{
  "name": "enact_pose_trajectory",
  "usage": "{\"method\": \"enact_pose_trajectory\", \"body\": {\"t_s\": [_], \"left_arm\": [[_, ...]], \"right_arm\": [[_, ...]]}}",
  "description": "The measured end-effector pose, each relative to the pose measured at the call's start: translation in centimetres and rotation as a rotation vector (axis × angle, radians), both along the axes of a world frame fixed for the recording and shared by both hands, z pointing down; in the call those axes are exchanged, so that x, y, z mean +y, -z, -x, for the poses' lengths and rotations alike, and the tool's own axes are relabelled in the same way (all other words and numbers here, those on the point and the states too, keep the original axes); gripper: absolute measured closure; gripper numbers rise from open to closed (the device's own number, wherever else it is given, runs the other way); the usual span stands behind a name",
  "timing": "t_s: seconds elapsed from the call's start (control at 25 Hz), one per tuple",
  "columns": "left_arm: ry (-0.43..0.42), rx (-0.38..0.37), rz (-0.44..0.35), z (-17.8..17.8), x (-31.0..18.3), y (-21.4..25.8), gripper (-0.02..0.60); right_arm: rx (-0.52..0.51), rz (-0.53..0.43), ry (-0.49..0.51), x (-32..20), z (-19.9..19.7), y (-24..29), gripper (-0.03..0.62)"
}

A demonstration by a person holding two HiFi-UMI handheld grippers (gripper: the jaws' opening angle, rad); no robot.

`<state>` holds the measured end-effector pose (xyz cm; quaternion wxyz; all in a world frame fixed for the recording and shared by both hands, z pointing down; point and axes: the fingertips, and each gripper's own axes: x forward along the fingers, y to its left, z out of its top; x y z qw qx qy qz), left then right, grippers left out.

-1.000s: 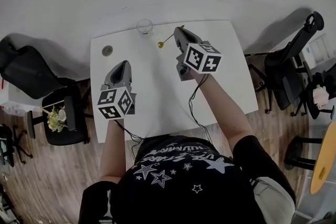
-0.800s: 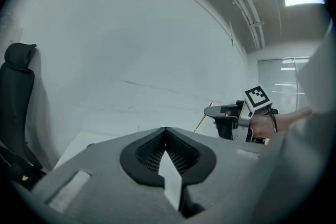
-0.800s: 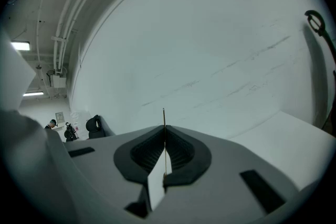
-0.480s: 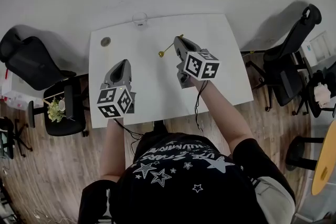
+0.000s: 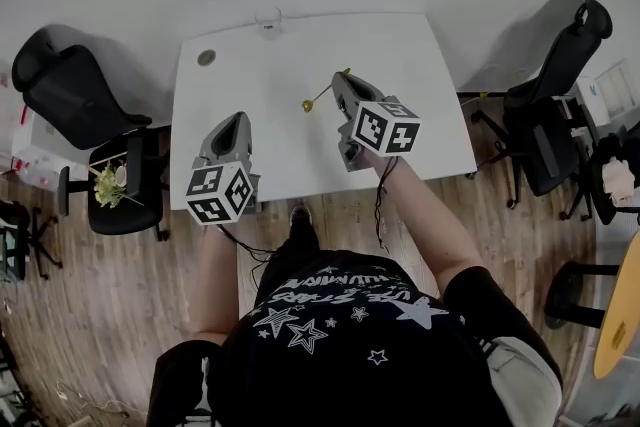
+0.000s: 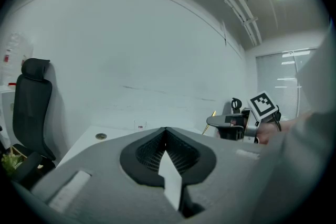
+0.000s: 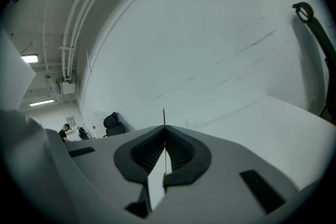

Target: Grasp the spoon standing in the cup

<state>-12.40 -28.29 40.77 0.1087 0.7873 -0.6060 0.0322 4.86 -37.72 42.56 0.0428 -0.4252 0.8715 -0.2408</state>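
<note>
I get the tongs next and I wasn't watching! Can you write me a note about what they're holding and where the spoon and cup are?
Left tongs: shut, empty, hovering over the near left part of the white table.
Right tongs: shut on the thin gold metal spoon, held above the table, bowl end pointing left.
Clear glass cup: at the table's far edge, apart from the spoon.
Done: spoon grasped and out of the cup.
Left: nothing of the grasp; just keep hold.

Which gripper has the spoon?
The right gripper: its jaws pinch the handle of the gold spoon. The left gripper is shut on nothing.
</note>
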Motion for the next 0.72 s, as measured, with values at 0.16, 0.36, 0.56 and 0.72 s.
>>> {"method": "enact_pose_trajectory", "body": {"t_s": [0.16, 0.36, 0.56, 0.72], "left_arm": [[0.003, -0.002, 0.005, -1.4, 3.0, 0.0, 0.574], [0.006, -0.005, 0.015, -2.8, 6.8, -0.2, 0.574], [0.012, -0.013, 0.039, -4.6, 10.8, -0.9, 0.574], [0.035, 0.019, 0.069, -4.7, 13.3, -1.4, 0.574]], "right_arm": [[-0.01, -0.003, 0.002, 2.9, -1.6, 0.1, 0.58], [-0.026, 0.003, 0.007, 6.7, -3.0, -0.1, 0.58], [-0.046, 0.018, 0.012, 9.5, -4.5, -1.1, 0.58], [-0.074, 0.056, 0.02, 11.4, -4.5, -2.2, 0.58]]}}
